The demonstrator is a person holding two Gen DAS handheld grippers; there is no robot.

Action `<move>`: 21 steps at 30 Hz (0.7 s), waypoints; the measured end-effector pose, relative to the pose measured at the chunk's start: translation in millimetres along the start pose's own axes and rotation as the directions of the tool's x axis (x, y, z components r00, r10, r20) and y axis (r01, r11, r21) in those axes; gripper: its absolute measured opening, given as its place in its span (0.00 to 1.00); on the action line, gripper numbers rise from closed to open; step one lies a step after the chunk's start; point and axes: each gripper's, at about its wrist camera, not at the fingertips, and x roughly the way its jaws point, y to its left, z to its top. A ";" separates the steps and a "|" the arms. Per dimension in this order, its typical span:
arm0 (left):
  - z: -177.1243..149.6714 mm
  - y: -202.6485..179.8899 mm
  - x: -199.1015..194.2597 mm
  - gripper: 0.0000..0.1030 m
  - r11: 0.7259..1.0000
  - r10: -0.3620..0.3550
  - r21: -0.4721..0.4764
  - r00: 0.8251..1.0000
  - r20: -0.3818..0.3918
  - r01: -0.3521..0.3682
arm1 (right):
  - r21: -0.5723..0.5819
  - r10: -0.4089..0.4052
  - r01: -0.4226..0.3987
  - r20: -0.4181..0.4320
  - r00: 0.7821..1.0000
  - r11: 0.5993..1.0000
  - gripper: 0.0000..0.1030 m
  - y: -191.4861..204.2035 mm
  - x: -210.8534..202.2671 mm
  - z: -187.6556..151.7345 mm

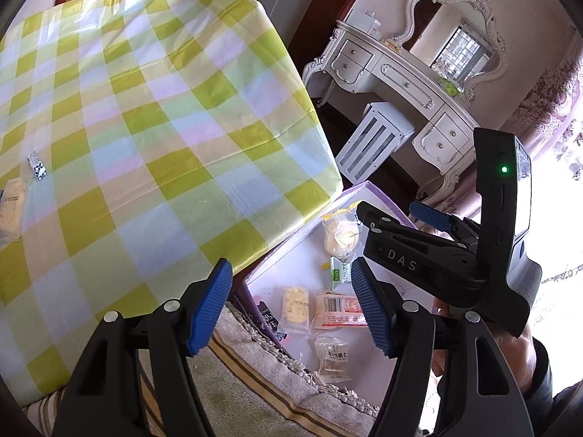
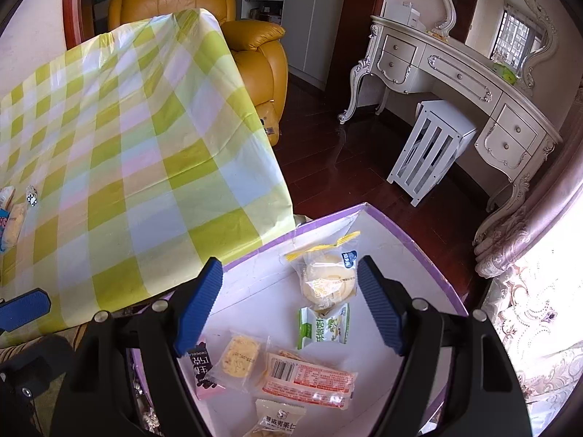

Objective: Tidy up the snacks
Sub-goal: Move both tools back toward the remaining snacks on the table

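Note:
A white box with a purple rim [image 2: 411, 233] sits low beside the table and holds several wrapped snacks: a round cake [image 2: 328, 280], a green packet [image 2: 322, 324], a yellow biscuit [image 2: 240, 358], an orange-labelled pack [image 2: 309, 378] and a chocolate packet [image 2: 204, 367]. My right gripper [image 2: 289, 309] is open and empty above the box; it also shows in the left wrist view [image 1: 397, 215]. My left gripper [image 1: 291, 306] is open and empty over the box's near edge [image 1: 255, 273]. A few snacks [image 2: 14, 218] lie at the table's left edge, with a small black-and-white one [image 1: 37, 166].
The table has a green, white and pink checked cloth [image 1: 145, 127]. A striped rug [image 1: 255, 375] lies below. A white dresser with mirror [image 2: 455, 73], a white slatted stool [image 2: 430, 145] and a yellow armchair [image 2: 218, 11] stand behind on a dark wood floor.

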 end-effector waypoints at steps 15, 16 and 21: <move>0.4 98.5 -63.2 0.64 0.955 0.229 -0.223 0.962 0.151 -0.193 | -0.071 0.202 -0.204 -0.028 0.979 0.976 0.74 78.1 -17.3 4.8; -1.0 106.3 -69.1 0.64 0.948 0.246 -0.244 0.956 0.160 -0.203 | -0.080 0.212 -0.214 -0.026 0.977 0.974 0.74 85.0 -19.1 5.4; -11.5 145.2 -99.4 0.64 0.907 0.327 -0.338 0.925 0.193 -0.250 | -0.120 0.267 -0.269 -0.032 0.963 0.956 0.74 118.7 -26.8 6.3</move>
